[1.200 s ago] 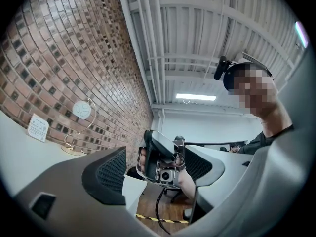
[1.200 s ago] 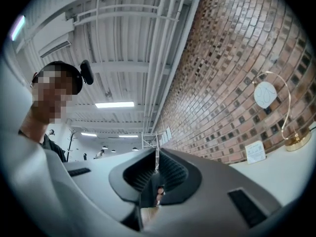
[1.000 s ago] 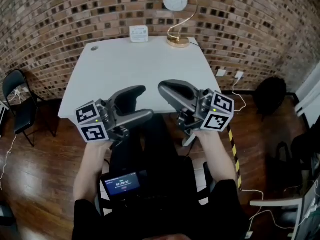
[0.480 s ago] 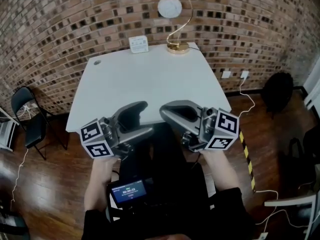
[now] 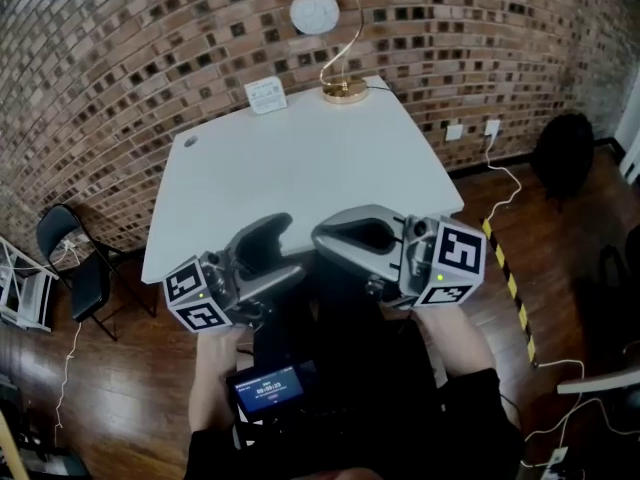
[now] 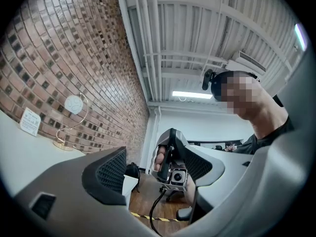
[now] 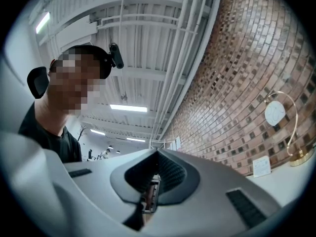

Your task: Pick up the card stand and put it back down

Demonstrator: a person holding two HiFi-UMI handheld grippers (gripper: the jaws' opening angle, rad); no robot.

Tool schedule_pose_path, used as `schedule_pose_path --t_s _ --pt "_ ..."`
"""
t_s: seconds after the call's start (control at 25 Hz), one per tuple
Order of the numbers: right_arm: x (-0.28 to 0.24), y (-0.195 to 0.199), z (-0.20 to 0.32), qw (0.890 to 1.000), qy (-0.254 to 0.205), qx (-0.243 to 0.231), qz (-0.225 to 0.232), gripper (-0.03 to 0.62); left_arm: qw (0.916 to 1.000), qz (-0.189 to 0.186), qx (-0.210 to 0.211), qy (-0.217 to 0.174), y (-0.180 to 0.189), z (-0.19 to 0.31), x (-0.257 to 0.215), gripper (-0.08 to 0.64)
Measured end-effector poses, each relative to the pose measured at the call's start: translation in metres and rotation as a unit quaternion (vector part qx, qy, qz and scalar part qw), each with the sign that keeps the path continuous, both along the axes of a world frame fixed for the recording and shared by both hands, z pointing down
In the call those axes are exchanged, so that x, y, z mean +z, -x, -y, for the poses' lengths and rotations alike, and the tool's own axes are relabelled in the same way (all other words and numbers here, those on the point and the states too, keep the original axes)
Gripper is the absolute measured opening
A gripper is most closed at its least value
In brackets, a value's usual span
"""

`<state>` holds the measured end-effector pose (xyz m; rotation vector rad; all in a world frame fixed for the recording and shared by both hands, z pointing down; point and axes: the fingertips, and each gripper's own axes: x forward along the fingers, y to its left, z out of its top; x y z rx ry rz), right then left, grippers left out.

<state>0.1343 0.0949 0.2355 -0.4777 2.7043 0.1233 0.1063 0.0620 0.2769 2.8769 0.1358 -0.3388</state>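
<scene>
We look steeply down on a white table (image 5: pixel 300 158) set against a brick wall (image 5: pixel 120 48), with wooden floor (image 5: pixel 120 368) around it. The card stand (image 5: pixel 265 95), a small white upright holder, sits at the table's far edge close to the wall. It is just left of a lamp (image 5: pixel 315 13) with a gold base, a curved gold stem and a white globe shade. The stand and the lamp base are near each other but apart. A small round grommet (image 5: pixel 190 140) marks the table's far left corner.

We hold both grippers low, by the table's near edge, well apart from the card stand. The left gripper (image 5: pixel 288 250) has its jaws spread wide and grips nothing. Through the gap, in the left gripper view, we see only the other gripper and the floor. The right gripper (image 5: pixel 322 238) has its jaws pressed fully together, pad against pad, with nothing between them. The two grippers angle inward, their tips near but not touching. Each carries a cube with black and white square markers at its rear.

A small lit screen (image 5: pixel 268 390) sits at our chest. A black folding chair (image 5: pixel 85 278) stands on the floor left of the table. A strip of yellow and black tape (image 5: pixel 506 288) runs along the floor on the right
</scene>
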Motion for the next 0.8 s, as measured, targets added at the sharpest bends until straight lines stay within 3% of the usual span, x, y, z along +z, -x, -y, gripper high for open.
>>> schedule_pose_path --t_s 0.28,0.8 --pt "-0.0061 -0.004 -0.0085 1.0 -0.023 0.004 -0.003 0.017 1.0 0.001 0.003 0.005 -0.0098 -0.0019 0.0013 0.36" --pt "-0.0019 -0.0026 -0.0022 1.0 -0.015 0.007 -0.006 0.017 1.0 0.004 0.005 0.005 -0.0086 -0.0015 -0.0033 0.36"
